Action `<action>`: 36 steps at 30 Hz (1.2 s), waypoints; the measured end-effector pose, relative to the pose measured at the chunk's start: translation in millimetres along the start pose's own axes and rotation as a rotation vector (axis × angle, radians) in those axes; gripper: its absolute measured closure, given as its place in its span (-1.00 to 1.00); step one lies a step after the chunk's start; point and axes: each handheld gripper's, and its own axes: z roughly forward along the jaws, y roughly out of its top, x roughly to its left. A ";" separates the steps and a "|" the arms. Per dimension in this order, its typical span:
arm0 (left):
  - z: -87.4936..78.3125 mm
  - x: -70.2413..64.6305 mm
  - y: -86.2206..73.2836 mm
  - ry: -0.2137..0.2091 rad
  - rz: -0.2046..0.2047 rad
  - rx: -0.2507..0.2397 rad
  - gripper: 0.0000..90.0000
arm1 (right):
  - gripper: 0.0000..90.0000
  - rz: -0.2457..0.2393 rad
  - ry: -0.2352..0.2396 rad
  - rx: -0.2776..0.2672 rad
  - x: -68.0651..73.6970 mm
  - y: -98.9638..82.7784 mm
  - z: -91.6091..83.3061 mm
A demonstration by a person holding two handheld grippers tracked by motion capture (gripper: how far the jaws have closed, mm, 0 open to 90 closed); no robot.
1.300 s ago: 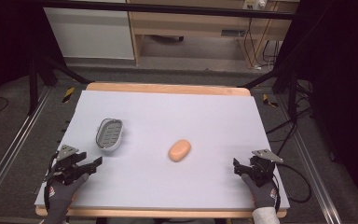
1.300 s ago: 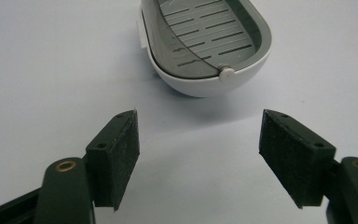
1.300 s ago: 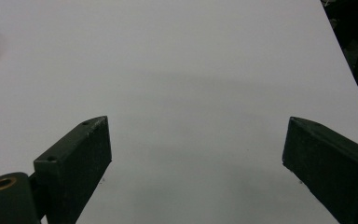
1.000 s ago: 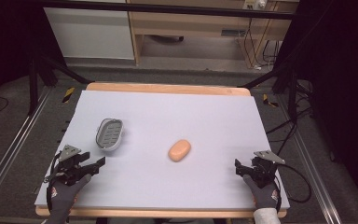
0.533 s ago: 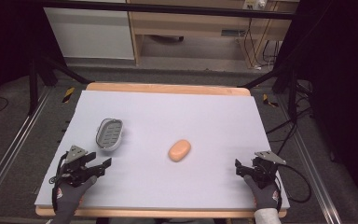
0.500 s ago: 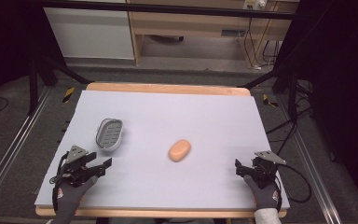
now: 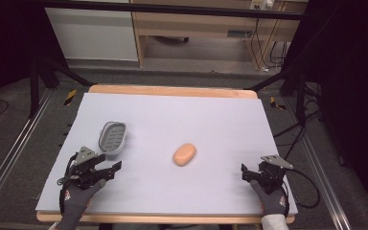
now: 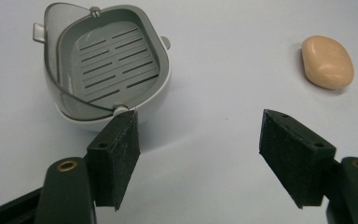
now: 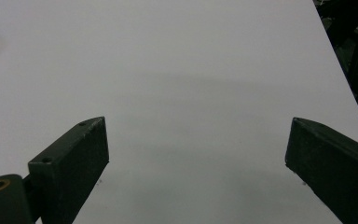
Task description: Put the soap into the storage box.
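A grey slotted soap dish [image 7: 112, 137] with its clear lid swung open lies on the left of the white table top [image 7: 220, 120]. An orange-tan bar of soap [image 7: 184, 154] lies near the middle. My left gripper [image 7: 110, 170] is open just in front of the dish, empty. In the left gripper view the dish [image 8: 107, 65] sits close behind the left jaw, and the soap [image 8: 327, 62] lies farther off at upper right. My right gripper [image 7: 248, 173] rests open near the front right corner. In the right gripper view it [image 9: 196, 140] has bare table between its jaws.
The table's wooden rim [image 7: 172, 90] runs along the far side, with a pale cabinet [image 7: 93, 33] and wooden shelving [image 7: 196, 28] on the floor beyond. Black stand legs [image 7: 43, 72] and cables [image 7: 306, 139] flank the table. A metal rail [image 7: 9, 158] runs along the left.
My left gripper has slid forward and to the right, closer to the soap dish. The right gripper has barely shifted. Dish and soap have stayed put.
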 end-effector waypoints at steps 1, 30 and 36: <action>0.0 -0.2 1.1 -0.003 0.002 0.001 -0.38 | -0.86 0.001 0.002 -0.003 0.1 0.1 0.0; 21.7 -38.8 42.4 -0.072 0.089 0.013 -0.42 | -0.86 -0.028 0.028 0.006 9.0 2.9 4.9; 32.8 -55.8 52.6 -0.092 0.119 0.020 -0.42 | -0.87 -0.021 0.030 0.001 8.3 2.6 3.3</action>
